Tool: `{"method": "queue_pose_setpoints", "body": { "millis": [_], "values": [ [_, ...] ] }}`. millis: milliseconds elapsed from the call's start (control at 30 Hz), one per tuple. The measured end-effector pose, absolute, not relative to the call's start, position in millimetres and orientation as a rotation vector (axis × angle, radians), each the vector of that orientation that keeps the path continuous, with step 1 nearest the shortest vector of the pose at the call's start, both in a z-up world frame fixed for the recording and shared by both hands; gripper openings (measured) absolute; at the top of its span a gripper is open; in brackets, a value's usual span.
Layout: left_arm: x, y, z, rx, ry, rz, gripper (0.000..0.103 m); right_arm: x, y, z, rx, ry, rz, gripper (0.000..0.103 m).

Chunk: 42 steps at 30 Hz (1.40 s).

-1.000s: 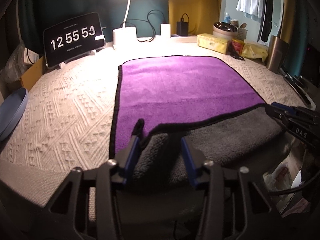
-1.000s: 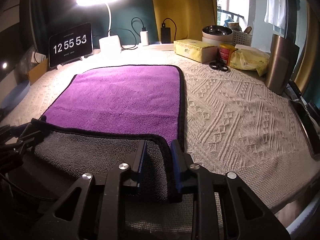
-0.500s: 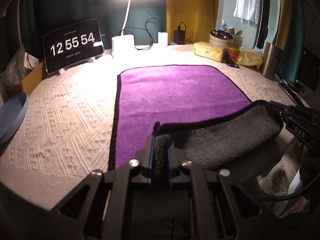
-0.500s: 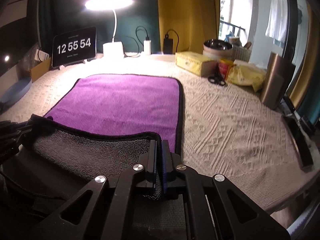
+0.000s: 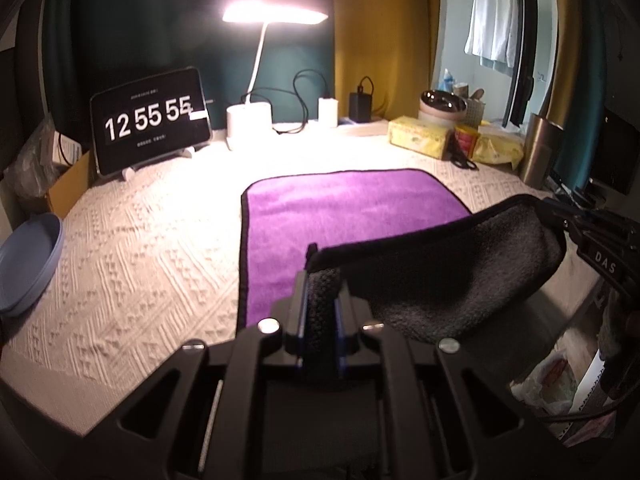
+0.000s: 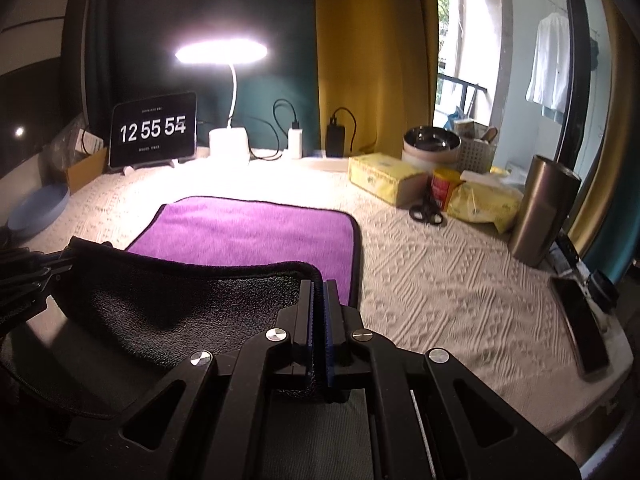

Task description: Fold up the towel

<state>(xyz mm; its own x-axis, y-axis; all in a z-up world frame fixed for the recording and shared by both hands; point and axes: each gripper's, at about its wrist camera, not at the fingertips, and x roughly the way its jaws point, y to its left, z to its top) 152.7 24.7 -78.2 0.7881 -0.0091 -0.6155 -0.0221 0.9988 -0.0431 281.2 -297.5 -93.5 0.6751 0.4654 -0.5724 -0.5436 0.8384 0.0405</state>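
Observation:
A purple towel point(image 5: 344, 208) with a black hem and a grey underside lies on the cream knitted tablecloth; it also shows in the right wrist view point(image 6: 248, 232). My left gripper point(image 5: 320, 292) is shut on the towel's near left corner. My right gripper point(image 6: 319, 300) is shut on the near right corner. The near edge is lifted off the table between them, grey underside point(image 5: 448, 276) facing me and sagging in the middle. The right gripper shows at the right of the left wrist view point(image 5: 592, 240).
At the back stand a clock tablet point(image 5: 150, 120), a lit desk lamp point(image 5: 248, 124) and chargers. A blue plate point(image 5: 28, 260) is at the left edge. Tissue boxes point(image 6: 384, 178), scissors point(image 6: 426, 210), a steel tumbler point(image 6: 540, 216) and a phone point(image 6: 580, 320) are at the right.
Both grippers closed on the towel's near corners and then raised them. The near edge has come up off the table and moved toward the far edge.

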Motion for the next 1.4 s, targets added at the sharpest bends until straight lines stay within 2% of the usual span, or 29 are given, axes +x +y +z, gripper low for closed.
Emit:
{"method": "queue_pose_setpoints", "body": {
  "millis": [733, 1400],
  "values": [
    [207, 30, -51, -0.015, 0.585, 0.017, 0.011, 330, -289, -76, -0.106, 0.530, 0.576, 0.005],
    [270, 30, -49, 0.018, 0.568, 0.031, 0.011, 384, -272, -81, -0.082, 0.516, 0.594, 0.005]
  ]
}}
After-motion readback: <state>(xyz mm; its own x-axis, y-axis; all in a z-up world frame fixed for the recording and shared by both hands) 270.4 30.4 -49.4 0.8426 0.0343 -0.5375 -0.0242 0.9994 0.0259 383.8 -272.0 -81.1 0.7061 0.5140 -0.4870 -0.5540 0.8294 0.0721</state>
